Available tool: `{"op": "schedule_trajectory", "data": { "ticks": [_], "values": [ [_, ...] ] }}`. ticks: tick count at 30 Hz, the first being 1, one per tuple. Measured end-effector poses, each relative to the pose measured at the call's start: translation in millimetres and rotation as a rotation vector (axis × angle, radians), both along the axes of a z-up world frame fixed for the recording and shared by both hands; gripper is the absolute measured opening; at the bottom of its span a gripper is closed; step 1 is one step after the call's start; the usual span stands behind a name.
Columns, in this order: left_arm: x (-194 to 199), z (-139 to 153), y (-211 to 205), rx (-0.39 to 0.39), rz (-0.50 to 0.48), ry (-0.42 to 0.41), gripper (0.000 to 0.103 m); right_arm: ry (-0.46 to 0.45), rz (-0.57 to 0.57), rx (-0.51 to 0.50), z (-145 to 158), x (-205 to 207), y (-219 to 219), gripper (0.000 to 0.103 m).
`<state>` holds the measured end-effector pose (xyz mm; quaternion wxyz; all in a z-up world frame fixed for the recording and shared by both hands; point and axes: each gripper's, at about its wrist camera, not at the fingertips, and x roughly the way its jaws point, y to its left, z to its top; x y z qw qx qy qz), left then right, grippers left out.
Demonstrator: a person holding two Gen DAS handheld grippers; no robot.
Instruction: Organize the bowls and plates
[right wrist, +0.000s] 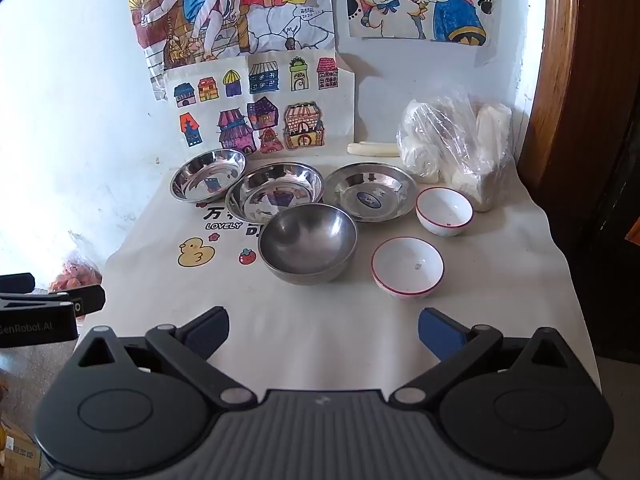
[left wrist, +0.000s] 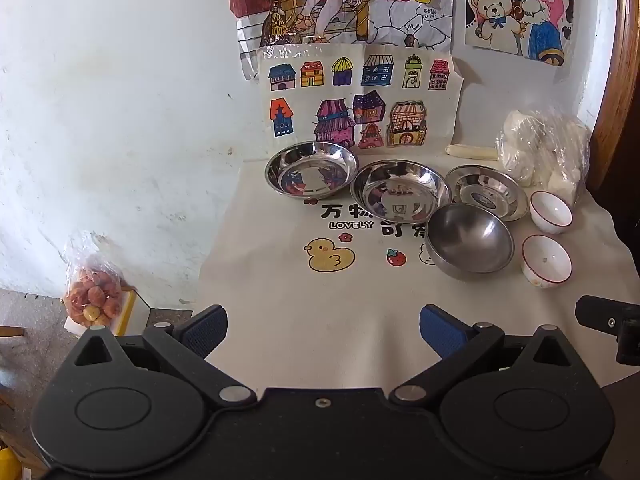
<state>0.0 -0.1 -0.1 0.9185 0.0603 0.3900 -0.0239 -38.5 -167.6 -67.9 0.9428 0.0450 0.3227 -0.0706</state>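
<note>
Cloth-covered desk (right wrist: 320, 320) against white wall. Left tool (left wrist: 323, 334) and right tool (right wrist: 323, 334) spread wide, grasping nothing, hovering near of steel bowl (right wrist: 307, 243), plates (right wrist: 274, 193) farther.

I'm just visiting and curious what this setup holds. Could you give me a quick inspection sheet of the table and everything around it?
Surface: cream tablecloth with duck print.
Job's things: three shiny steel plates, a deep steel bowl, two red-rimmed white bowls, all separate, upright, empty.
Clutter: plastic bag of white items; pale stick.
Grippers: left gripper and right gripper open, holding nothing.
Cables: nothing seen.
Surroundings: white wall, children's drawings, bagged fruit on the floor.
</note>
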Motion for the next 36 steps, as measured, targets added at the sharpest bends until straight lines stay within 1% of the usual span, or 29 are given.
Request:
{"op": "schedule_trajectory", "data": {
  "ticks": [18,36],
  "values": [
    [1.6,-1.2,8.1,-0.016,0.011,0.004,0.102,0.002,-0.002,0.003,-0.5,0.5,-3.8,0.103],
    [4.2,-2.0,1.2,-0.01,0.01,0.01,0.102,0.011,-0.018,0.014,-2.3,6.2,-4.4,0.103]
  ]
}}
